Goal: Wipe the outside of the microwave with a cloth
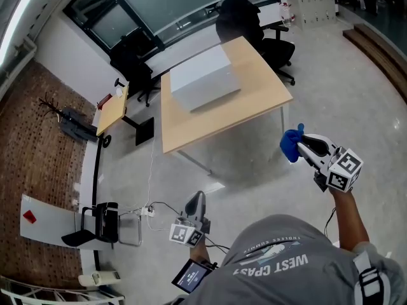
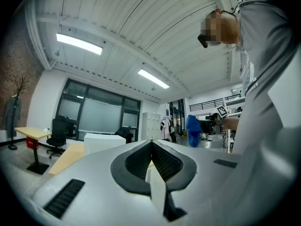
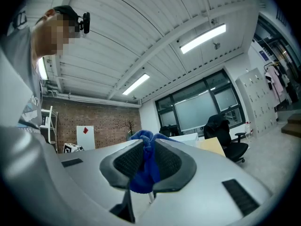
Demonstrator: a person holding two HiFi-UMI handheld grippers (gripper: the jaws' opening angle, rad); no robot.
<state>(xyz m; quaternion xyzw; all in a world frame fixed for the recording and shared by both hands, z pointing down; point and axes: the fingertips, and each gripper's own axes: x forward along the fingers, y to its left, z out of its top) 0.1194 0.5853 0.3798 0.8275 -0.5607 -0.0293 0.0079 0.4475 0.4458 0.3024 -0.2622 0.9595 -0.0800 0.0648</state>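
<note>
While the right gripper [image 1: 301,144] pinches a blue cloth [image 1: 291,145], the left gripper [image 1: 199,197] is closed and empty, both well short of the white microwave [image 1: 203,78] on the far table [image 1: 254,103].

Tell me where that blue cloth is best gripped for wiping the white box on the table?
Pinch it across a bunched fold, coming end-on, as the right tool does now: its jaws are closed on the blue cloth, and a soft wad bulges past the tips. That free wad, not the tool, would likely meet the microwave.
</note>
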